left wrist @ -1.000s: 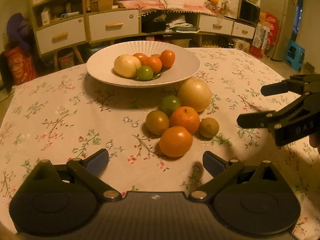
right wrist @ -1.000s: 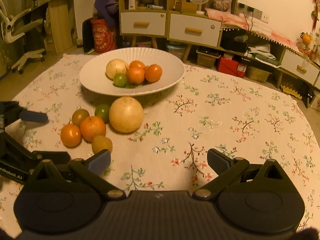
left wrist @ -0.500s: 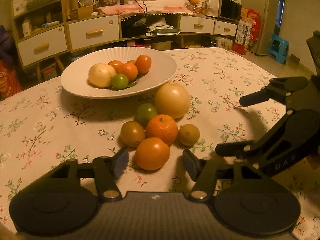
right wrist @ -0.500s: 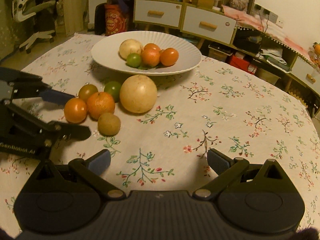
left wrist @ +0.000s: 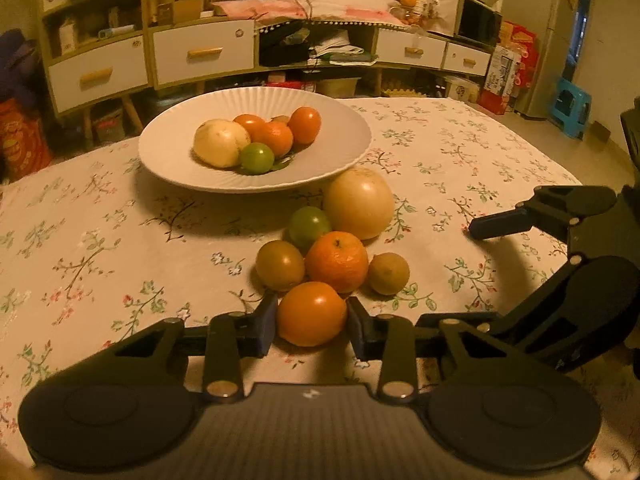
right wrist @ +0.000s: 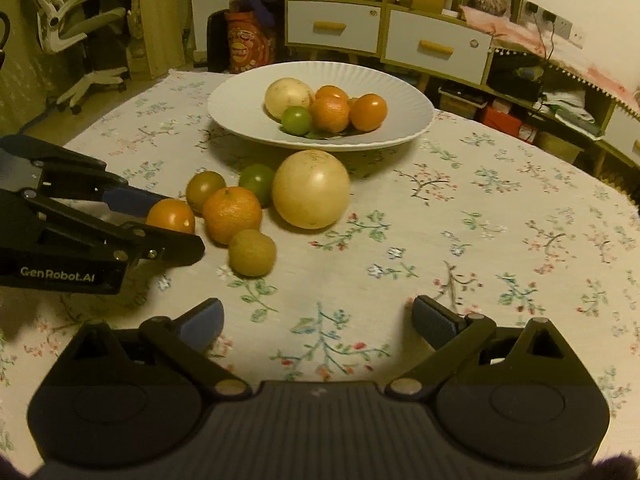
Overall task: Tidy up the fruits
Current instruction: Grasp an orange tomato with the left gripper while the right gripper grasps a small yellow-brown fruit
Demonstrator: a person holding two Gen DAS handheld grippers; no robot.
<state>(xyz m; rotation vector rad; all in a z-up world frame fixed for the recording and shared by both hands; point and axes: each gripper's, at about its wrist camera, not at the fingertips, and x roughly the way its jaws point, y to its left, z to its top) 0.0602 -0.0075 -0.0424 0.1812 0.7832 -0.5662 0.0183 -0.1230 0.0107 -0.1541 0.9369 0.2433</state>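
A white plate (left wrist: 340,148) (right wrist: 240,92) holds several fruits. On the cloth in front of it lie a large pale round fruit (left wrist: 359,203) (right wrist: 311,194), a green fruit (left wrist: 309,222), a mandarin (left wrist: 337,261) (right wrist: 232,214), two brownish fruits (left wrist: 279,265) (left wrist: 388,273) and a smooth orange fruit (left wrist: 311,313) (right wrist: 171,216). My left gripper (left wrist: 312,326) (right wrist: 160,220) is shut on the smooth orange fruit, which rests on the table. My right gripper (right wrist: 318,320) (left wrist: 472,268) is open and empty, right of the pile.
The table has a floral cloth (left wrist: 100,240). Drawers and shelves (left wrist: 200,52) stand behind it. An office chair (right wrist: 80,32) stands at the far left, a blue stool (left wrist: 572,106) at the far right.
My left gripper moved forward and closed its fingers on the nearest orange fruit. My right gripper moved closer to the fruit pile and stayed open.
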